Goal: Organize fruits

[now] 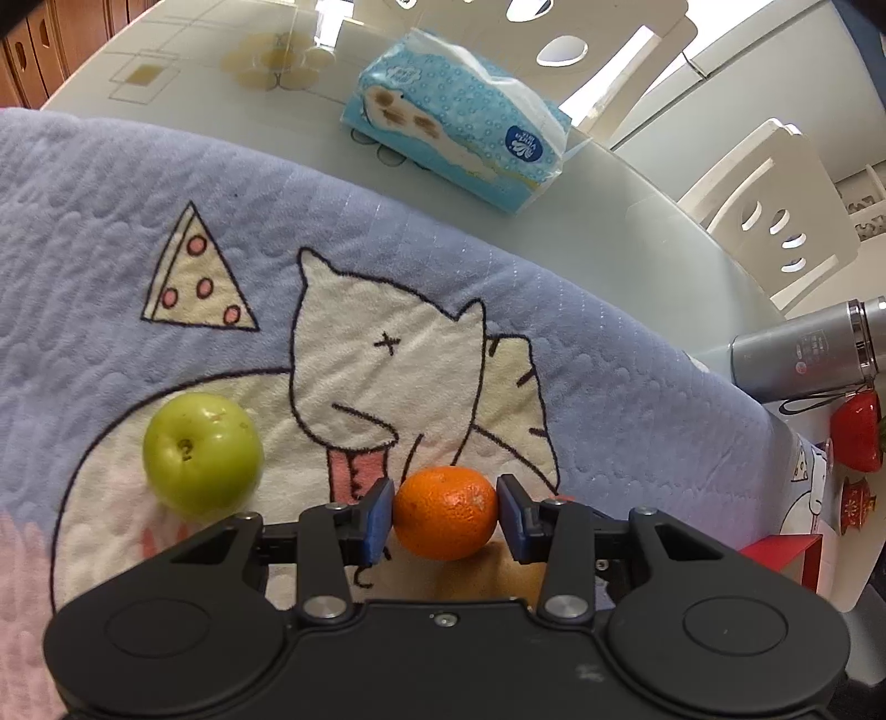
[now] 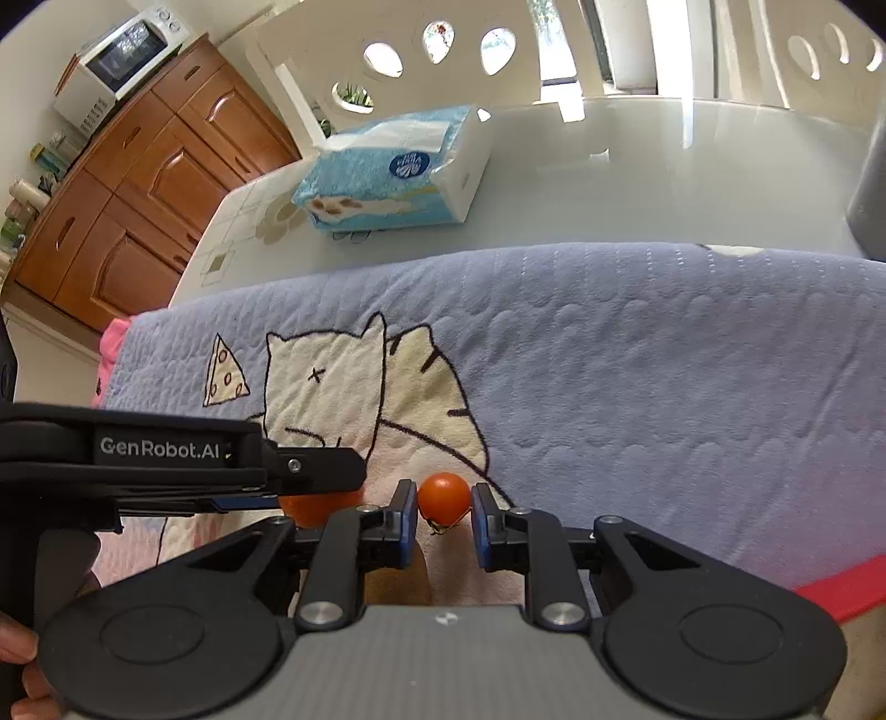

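Pinching the mandarin (image 1: 446, 512) at its widest girth just below the cat drawing (image 1: 387, 354), the left gripper (image 1: 446, 512) is holding light, firm, smooth-skinned fruit. Beside it the right gripper (image 2: 443, 512) is closing on a small cherry tomato (image 2: 444, 495), thin-skinned and probably easily crushed.

A pale, glossy round tabletop (image 2: 637, 183) with faint flower and square prints carries a lilac quilted blanket (image 2: 664, 354) with a cat drawing, spread over its near edge. White chairs (image 2: 398, 50) with oval cut-outs in their backs stand around the far edge. Against the left wall runs a brown wooden cabinet (image 2: 138, 183) with a white microwave (image 2: 122, 55) on top. Bright daylight comes through a window (image 2: 559, 39) behind the chairs and glares on the tabletop.
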`<state>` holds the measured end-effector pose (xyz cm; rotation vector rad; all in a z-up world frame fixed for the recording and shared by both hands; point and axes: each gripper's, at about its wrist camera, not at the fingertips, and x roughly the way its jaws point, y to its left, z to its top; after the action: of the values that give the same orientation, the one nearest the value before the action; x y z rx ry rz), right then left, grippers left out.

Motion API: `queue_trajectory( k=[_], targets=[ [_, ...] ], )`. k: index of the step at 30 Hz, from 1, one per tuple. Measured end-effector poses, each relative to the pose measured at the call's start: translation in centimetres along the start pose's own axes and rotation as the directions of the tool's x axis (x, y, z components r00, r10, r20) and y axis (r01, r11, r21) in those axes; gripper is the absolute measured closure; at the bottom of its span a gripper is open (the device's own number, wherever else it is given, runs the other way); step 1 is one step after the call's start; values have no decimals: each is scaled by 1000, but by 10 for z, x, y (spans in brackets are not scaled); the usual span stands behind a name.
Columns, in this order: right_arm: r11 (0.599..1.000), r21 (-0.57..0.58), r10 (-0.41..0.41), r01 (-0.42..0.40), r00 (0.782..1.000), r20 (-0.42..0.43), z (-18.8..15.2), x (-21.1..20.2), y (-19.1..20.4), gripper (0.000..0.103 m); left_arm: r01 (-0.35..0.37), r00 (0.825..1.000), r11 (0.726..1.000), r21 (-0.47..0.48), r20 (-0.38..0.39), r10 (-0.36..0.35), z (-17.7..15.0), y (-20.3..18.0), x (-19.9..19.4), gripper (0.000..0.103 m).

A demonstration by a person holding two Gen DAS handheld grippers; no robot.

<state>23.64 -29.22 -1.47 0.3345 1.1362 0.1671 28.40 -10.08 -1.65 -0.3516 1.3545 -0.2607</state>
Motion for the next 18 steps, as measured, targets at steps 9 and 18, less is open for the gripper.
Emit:
queue_trajectory(
  k=[9, 18],
  targets=[
    [1000, 19, 8, -9, 999, 51, -5, -30, -4, 80, -2, 999, 999, 38, 42, 1, -12, -14, -26, 55],
    [1000, 24, 11, -14, 991, 137, -14, -77, -7, 80, 5, 994, 997, 83, 104, -14, -30, -39, -62, 55]
  ],
)
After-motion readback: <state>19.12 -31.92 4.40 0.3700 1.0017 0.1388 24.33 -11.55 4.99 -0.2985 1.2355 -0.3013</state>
